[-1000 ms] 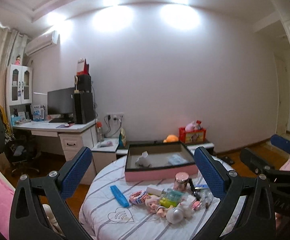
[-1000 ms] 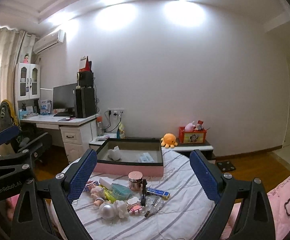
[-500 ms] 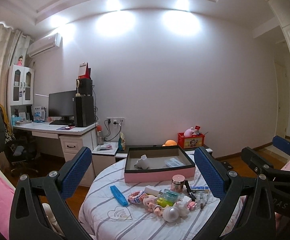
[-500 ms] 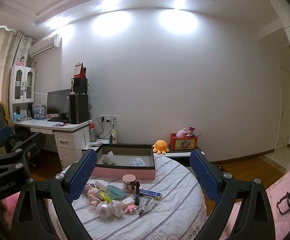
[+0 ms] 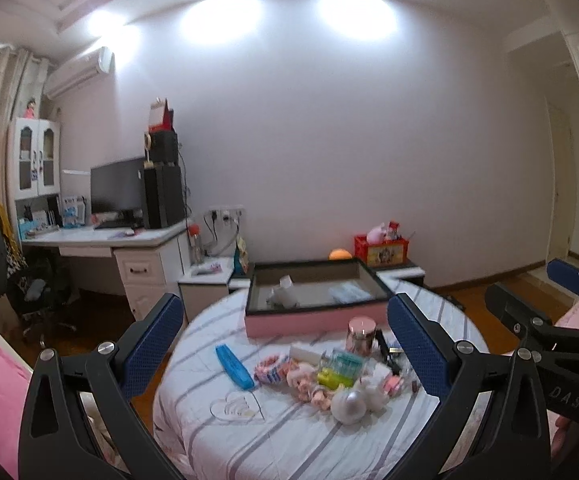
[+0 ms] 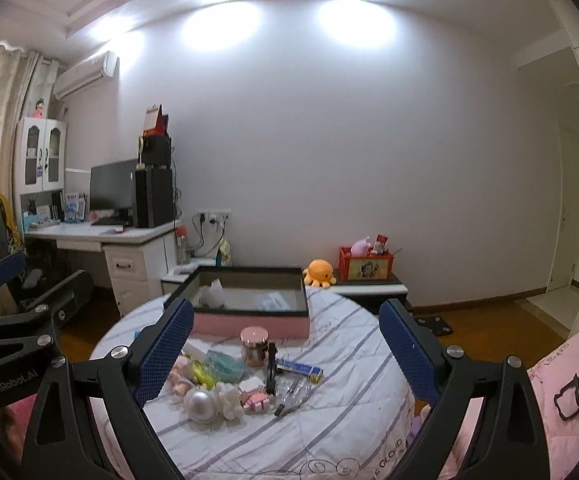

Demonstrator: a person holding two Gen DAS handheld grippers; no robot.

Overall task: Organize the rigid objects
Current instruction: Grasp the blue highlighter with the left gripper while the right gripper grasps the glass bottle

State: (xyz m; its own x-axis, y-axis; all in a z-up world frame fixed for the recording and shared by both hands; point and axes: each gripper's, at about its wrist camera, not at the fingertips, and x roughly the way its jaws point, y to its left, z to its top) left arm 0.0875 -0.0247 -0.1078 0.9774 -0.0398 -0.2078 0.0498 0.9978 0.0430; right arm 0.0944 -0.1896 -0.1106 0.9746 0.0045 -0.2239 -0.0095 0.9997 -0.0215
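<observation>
Left hand-held gripper (image 5: pixel 285 350) and right hand-held gripper (image 6: pixel 287 354) both wide, empty — views dipped and closed in over the last second. Clutter pile (image 6: pixel 229 380) at 6 o'clock of the pink tray (image 6: pixel 249 300) on the round desk (image 6: pixel 349 412) — approach only, nothing sorted yet.

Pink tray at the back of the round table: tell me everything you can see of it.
The pink tray is a shallow rectangular box with pink outer walls and a black rim. It sits flat on the striped tablecloth, behind the pile of small items. Inside lie a crumpled white object and a flat pale packet. Neither gripper touches it.
</observation>
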